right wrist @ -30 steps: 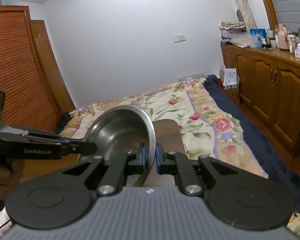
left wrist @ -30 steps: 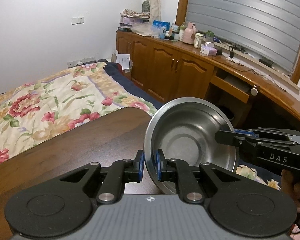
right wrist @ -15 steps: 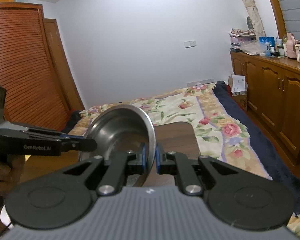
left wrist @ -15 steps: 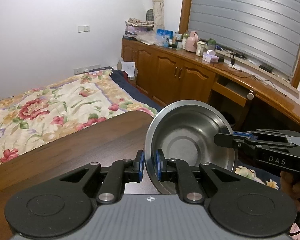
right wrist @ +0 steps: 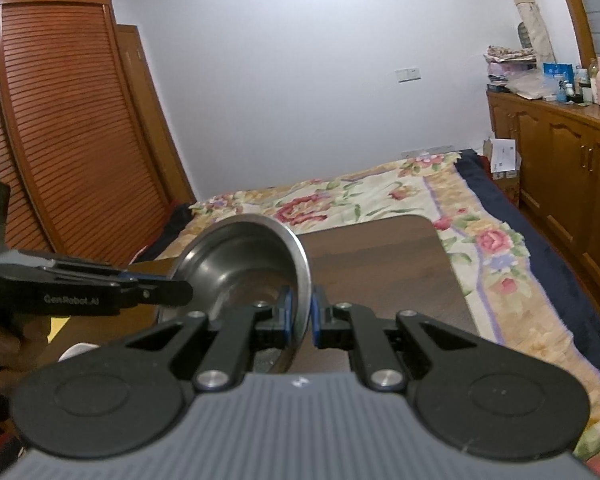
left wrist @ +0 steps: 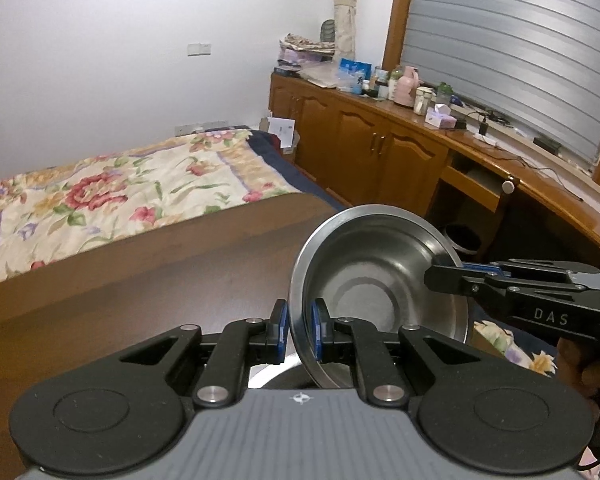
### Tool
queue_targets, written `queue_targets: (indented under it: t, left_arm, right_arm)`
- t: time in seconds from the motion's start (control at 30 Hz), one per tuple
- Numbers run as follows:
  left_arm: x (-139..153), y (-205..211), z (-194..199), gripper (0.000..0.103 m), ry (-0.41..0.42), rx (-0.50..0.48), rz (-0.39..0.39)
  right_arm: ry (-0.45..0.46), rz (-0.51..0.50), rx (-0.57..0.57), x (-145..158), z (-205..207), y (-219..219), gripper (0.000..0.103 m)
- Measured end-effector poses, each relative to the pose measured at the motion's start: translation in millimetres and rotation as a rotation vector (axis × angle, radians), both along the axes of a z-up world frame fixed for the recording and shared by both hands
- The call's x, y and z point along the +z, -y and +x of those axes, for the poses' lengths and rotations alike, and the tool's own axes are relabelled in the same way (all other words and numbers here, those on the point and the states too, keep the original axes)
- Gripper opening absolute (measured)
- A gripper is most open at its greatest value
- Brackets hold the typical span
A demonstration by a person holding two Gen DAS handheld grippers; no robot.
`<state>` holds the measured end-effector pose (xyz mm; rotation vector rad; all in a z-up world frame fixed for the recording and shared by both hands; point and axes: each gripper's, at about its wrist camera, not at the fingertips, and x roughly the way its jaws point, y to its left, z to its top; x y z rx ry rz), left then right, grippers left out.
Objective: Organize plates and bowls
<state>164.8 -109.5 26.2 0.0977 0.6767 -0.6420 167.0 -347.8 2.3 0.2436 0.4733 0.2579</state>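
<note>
With both grippers pinching one rim, here is the call:

Bowl: the steel bowl (left wrist: 380, 280) hangs in the air, tipped up on edge, above the near edge of the dark worktop (left wrist: 160, 292), its hollow facing the left wrist camera.

Left gripper: left gripper (left wrist: 300, 330) has its jaws closed on the bowl's near rim, blue pads either side of the metal.

Right gripper: right gripper (right wrist: 300, 312) has its jaws clamped on the rim too, on the far side of the bowl from the left one (seen across the bowl, its arm marked DAS reaches in from the right).

What changed: over the last second the bowl has risen. More of the flowered bed (left wrist: 112, 196) and the wooden cabinets (left wrist: 364, 148) now show over the rim, and the far edge of the worktop sits lower in view. Both grips look unchanged.

Meaning for the task: a two-handed carry is under way, by my read; the bowl is off the surface and heading for wherever it gets stacked.

Below: a pale curved edge peeks out under the left gripper, possibly another dish; too little shows to say.

Risk: a thin, slick rim held on edge could swivel if the two grips drift apart.
</note>
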Motion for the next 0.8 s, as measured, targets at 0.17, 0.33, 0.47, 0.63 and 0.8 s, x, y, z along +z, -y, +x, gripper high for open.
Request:
queue_targets:
  t: [0.17,0.33,0.47,0.63,0.8]
  left_arm:
    - [-6.7,-15.1,-11.2,0.014,-0.025,0.02,-0.019]
    - [-11.2,-26.0,-25.6,0.014,-0.038,0.029,-0.027]
    - [-14.6,-32.7,-35.8,0.014,-0.039,0.038,-0.026]
    - [-23.6,-40.6,-46.2,0.014,-0.05,0.049,-0.021]
    - [-30.1,-48.1,-52.3,0.014,-0.068,0.055,-0.023]
  right_arm:
    - [-0.023,0.008,0.017,-5.6,-6.0,-10.3,0.011]
    - [-0.035,0.001,0.041,-7.5,-14.9,-18.4,0.011]
    - [-0.051,0.0,0.054,-10.7,-19.8,-24.3,0.011]
    - [-0.07,0.001,0.065,-17.2,-23.6,-31.6,0.011]
    - [-0.082,0.002,0.07,-21.6,-26.9,-37.9,0.011]
